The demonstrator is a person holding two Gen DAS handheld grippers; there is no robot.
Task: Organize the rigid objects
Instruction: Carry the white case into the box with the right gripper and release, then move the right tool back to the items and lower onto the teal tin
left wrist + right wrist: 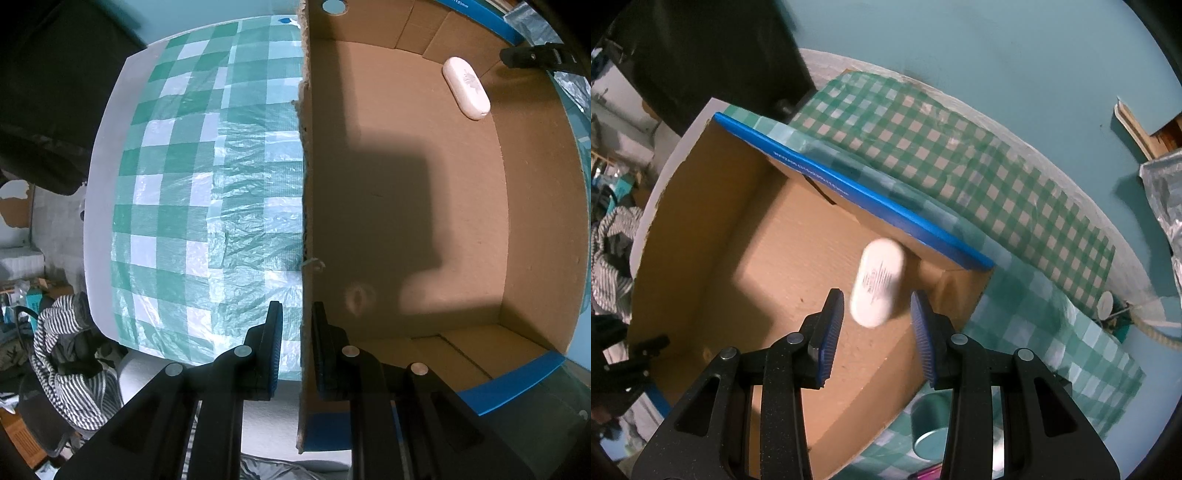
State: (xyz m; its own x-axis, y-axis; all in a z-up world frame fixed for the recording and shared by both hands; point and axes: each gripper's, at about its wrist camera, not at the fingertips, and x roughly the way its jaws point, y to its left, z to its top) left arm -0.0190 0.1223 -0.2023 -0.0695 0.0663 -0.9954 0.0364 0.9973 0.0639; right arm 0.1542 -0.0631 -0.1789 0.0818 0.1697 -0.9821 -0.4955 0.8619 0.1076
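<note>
A white oval case (466, 87) lies on the floor of an open cardboard box (406, 206) with blue edges, near its far right corner. My left gripper (297, 320) is shut on the box's left wall, one finger outside and one inside. In the right wrist view the white case (876, 288) lies in the box (713, 236), just beyond my right gripper (877, 312). The right gripper is open and empty above the box floor. The right gripper's tip also shows in the left wrist view (535, 55) at the box's far right.
The box stands on a table with a green-and-white checked cloth (207, 177). A round metal tin (931, 432) sits on the cloth beside the box's near right corner. A chair with striped clothing (66, 362) stands left of the table.
</note>
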